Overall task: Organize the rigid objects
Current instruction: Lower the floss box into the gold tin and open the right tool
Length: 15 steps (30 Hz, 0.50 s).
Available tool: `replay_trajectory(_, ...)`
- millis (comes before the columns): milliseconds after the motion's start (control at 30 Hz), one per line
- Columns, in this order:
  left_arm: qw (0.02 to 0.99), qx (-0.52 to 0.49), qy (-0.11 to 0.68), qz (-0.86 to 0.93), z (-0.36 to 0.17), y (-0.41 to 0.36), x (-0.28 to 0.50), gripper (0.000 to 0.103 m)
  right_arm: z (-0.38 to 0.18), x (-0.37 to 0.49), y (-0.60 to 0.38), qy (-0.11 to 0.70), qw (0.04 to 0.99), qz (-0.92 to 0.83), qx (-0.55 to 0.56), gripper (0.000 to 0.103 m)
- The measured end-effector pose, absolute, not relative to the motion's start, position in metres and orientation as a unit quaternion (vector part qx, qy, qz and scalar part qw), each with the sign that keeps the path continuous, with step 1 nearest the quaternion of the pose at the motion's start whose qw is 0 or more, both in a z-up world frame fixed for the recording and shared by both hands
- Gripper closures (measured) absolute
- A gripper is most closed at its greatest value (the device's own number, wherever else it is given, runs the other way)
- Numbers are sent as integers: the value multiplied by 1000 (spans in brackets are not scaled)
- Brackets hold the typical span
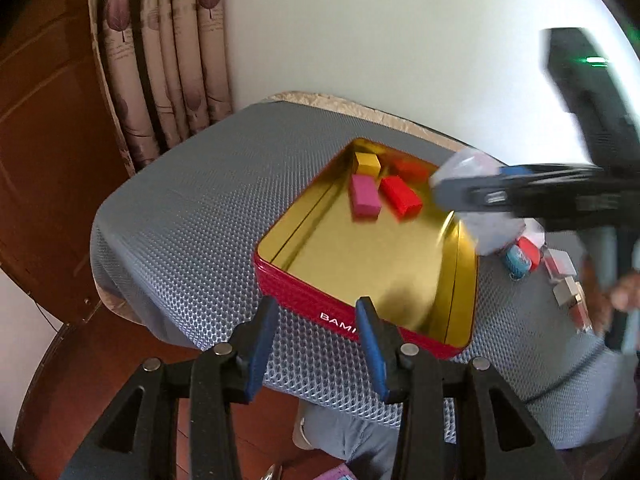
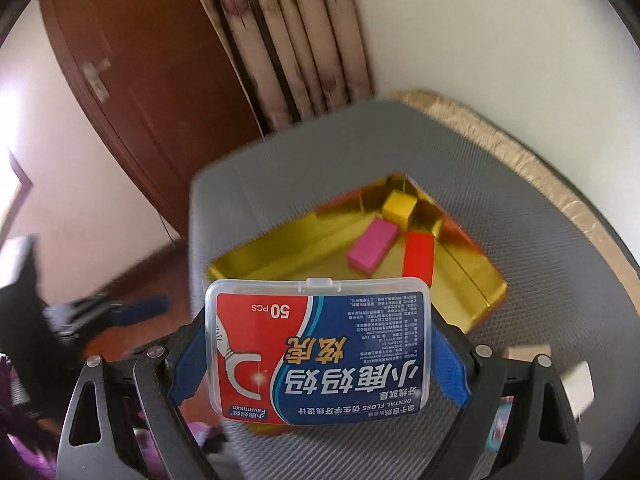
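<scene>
So the right gripper (image 2: 320,354) is clamped on a clear dental floss box (image 2: 318,350), holding it up over the near edge of the red tin (image 1: 304,292). Left gripper (image 1: 316,344) sits spread wide with nothing in it, right at the tin's front wall. Inside the tin, at its far corner: a yellow block (image 1: 367,163), a pink block (image 1: 365,196) and a red block (image 1: 400,196). Right of the tin there's a blurry cluster of small items (image 1: 548,268). The tin rests on a grey mesh cushion (image 1: 192,200); behind it are a patterned curtain (image 1: 160,52), white wall and brown wooden door (image 2: 132,80).
</scene>
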<state>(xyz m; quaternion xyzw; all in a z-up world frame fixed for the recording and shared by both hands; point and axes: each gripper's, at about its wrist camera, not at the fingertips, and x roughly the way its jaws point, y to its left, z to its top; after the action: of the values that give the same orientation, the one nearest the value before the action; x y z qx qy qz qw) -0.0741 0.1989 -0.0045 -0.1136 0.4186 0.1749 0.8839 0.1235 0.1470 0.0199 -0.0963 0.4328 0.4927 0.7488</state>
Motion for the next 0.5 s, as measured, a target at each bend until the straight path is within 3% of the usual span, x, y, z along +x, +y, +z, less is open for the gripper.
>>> replay_trajectory(500, 874, -134, 442, 153, -16, 206, -70, 62, -41, 177, 181, 492, 706, 462, -214, 12)
